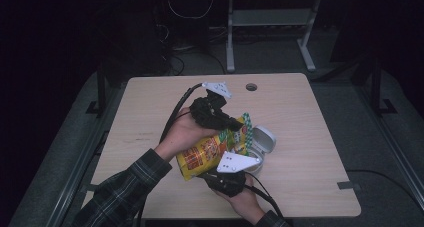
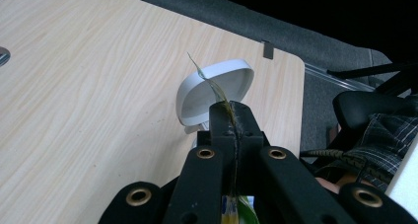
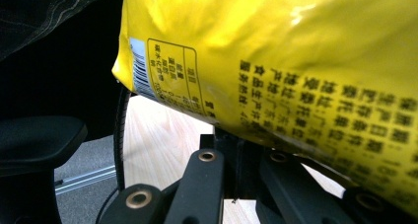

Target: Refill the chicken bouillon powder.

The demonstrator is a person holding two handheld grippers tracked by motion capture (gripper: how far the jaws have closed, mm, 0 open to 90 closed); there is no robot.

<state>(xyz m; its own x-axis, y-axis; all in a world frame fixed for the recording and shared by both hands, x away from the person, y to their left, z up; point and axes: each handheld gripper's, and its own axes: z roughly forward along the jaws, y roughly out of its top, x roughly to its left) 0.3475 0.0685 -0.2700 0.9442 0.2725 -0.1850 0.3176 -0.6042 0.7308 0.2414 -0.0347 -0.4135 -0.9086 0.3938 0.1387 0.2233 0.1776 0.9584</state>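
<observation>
One white bowl [image 1: 262, 143] by snack bag [image 1: 207, 153].

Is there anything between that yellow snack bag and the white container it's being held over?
Nothing visible. The yellow snack bag, pinched by the left gripper and right gripper, sits directly beside the open white container.

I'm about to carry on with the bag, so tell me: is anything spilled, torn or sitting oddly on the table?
Nothing looks spilled. The yellow snack bag is held off the table between both tongs, the left tongs shut on its thin edge. The white container beside it lies with its lid flipped open; whether the bag is torn can't be told.
</observation>
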